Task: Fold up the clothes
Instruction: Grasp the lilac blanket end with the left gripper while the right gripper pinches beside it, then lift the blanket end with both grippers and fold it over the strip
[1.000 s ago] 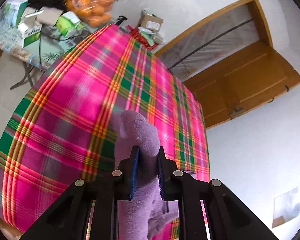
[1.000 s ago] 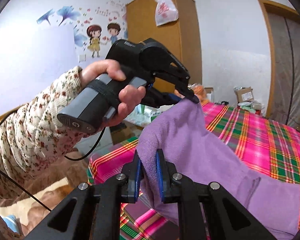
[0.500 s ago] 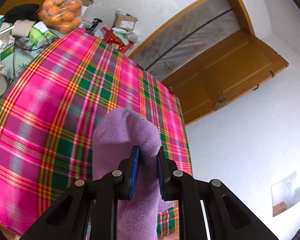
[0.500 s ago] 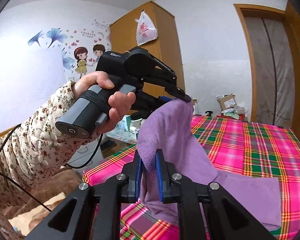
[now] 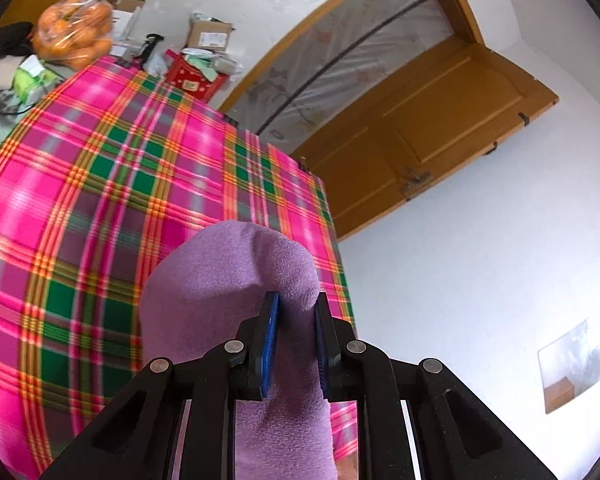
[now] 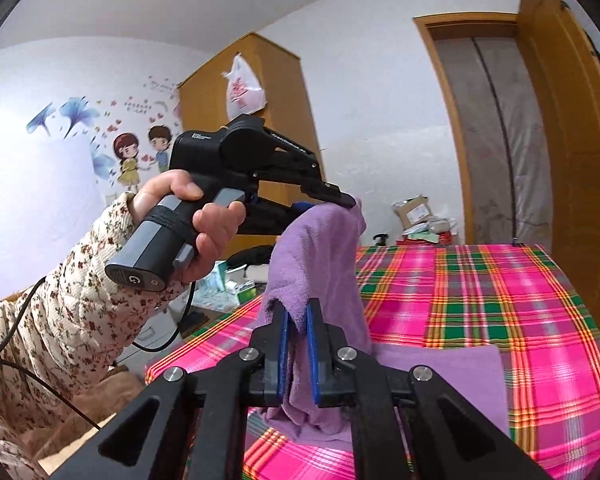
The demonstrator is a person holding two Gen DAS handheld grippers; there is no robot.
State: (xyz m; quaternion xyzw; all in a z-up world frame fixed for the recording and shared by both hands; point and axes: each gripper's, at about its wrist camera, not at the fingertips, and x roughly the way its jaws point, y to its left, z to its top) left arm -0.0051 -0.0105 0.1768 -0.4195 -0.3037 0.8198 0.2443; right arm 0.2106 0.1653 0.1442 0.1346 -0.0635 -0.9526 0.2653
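A purple fleece garment [image 6: 320, 264] hangs lifted above a bed covered by a pink and green plaid blanket [image 6: 480, 292]. My right gripper [image 6: 298, 312] is shut on one bunched edge of it. My left gripper [image 6: 350, 202], held by a hand in a floral sleeve, is shut on another edge higher up. The garment's lower part [image 6: 440, 376] still lies flat on the blanket. In the left wrist view the purple garment [image 5: 228, 280] bulges out between the shut fingers of the left gripper [image 5: 296, 304], with the plaid blanket [image 5: 120, 168] below.
A cluttered side table with a bag of oranges [image 5: 74, 36] and boxes [image 5: 210, 36] stands beyond the bed. A wooden door [image 5: 432, 132] hangs wide beside a curtained doorway. A wardrobe [image 6: 252, 128] with a plastic bag on it stands behind my left gripper. Cables trail from the sleeve.
Both grippers have risen with the purple garment, pulling more of it off the blanket. The left gripper has lifted higher and tilted, and the bed looks farther below.
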